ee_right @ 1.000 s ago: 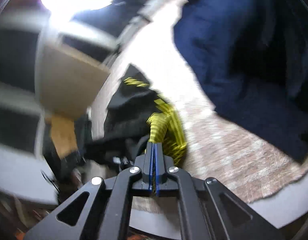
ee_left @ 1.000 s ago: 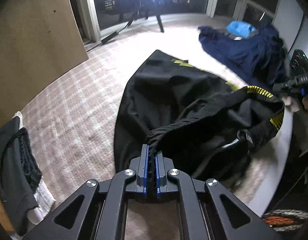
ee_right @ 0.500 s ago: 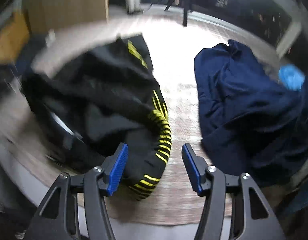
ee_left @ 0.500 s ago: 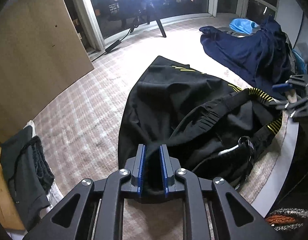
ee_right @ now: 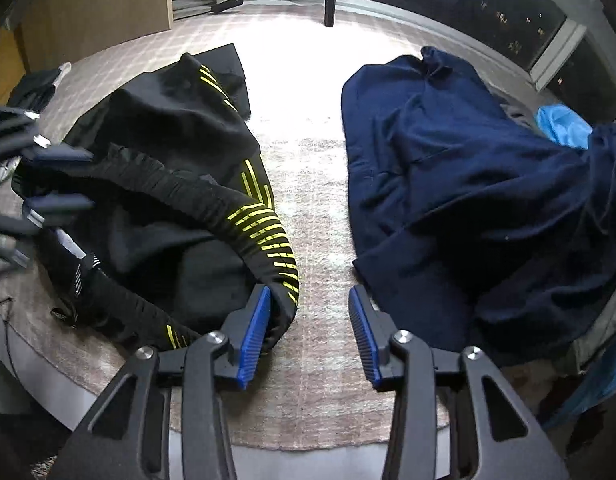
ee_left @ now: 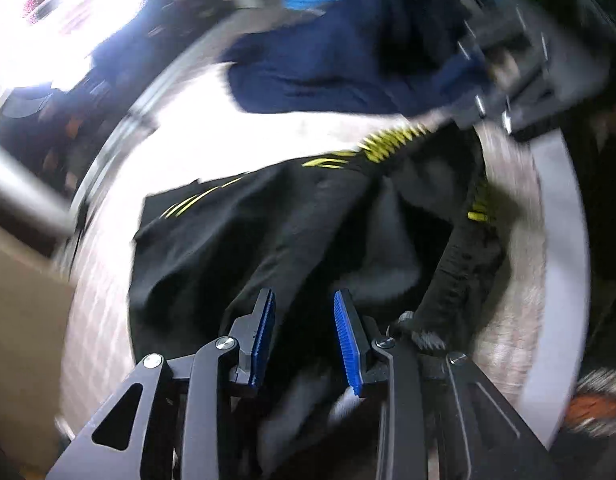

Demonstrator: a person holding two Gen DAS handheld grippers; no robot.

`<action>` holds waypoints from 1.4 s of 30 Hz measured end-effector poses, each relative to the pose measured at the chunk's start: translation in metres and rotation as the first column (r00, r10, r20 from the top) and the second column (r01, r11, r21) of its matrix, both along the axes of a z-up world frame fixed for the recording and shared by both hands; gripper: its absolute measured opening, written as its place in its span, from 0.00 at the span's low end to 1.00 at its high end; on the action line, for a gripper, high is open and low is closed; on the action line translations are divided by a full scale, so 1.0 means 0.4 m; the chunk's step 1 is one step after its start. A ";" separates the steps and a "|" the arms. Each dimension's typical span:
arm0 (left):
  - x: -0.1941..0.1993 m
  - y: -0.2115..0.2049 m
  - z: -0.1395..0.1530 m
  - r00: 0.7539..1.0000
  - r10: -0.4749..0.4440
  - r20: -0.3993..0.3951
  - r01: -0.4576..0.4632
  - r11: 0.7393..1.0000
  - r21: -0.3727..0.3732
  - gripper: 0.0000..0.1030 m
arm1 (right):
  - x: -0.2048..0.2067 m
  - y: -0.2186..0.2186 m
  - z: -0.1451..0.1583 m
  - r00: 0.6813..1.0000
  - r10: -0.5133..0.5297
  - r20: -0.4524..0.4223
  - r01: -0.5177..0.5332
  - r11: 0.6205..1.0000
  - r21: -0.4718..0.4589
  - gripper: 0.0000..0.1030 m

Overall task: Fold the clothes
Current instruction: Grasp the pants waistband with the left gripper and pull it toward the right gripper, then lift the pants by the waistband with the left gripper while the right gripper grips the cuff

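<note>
A black garment with yellow stripes (ee_right: 176, 184) lies crumpled on the pale rug (ee_right: 308, 184); it also fills the blurred left wrist view (ee_left: 276, 232). My right gripper (ee_right: 310, 312) is open and empty, its left pad beside the garment's striped band. My left gripper (ee_left: 304, 320) is open just above the black cloth, holding nothing; it shows blurred at the left of the right wrist view (ee_right: 48, 184). A navy garment (ee_right: 468, 184) lies heaped to the right, apart from the black one.
A light blue item (ee_right: 564, 124) sits behind the navy heap. A brown board (ee_right: 96, 8) leans at the back left. A tripod leg (ee_right: 328, 4) stands at the far edge. Dark folded clothes (ee_right: 36, 84) lie at far left.
Both grippers let go of the black garment and opened. The garment dropped onto the rug. The left gripper swung round fast; the right gripper pulled back and steadied.
</note>
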State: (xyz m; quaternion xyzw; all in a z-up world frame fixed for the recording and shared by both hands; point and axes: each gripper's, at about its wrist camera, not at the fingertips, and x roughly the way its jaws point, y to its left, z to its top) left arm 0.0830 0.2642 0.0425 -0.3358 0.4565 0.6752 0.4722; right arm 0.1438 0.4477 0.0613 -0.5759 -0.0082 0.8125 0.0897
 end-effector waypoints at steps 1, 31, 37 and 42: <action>-0.009 0.019 -0.014 1.000 -0.002 -0.017 0.002 1.000 -0.013 0.29 | 0.001 0.008 0.000 1.000 -0.009 -0.003 0.009 1.000 -0.010 0.39; -0.202 -0.458 0.148 0.763 0.578 0.290 -0.625 0.775 0.097 0.46 | -0.039 0.071 -0.011 1.000 0.005 -0.007 -0.006 0.970 -0.244 0.05; -0.205 -0.439 0.096 0.750 0.544 0.376 -0.618 0.779 0.107 0.47 | -0.045 0.073 0.001 1.000 -0.006 -0.010 0.003 0.968 -0.249 0.06; -0.257 -0.354 -0.007 0.726 0.565 0.391 -0.615 0.789 0.002 0.14 | -0.037 0.070 0.007 1.000 0.003 -0.020 -0.008 0.975 -0.224 0.06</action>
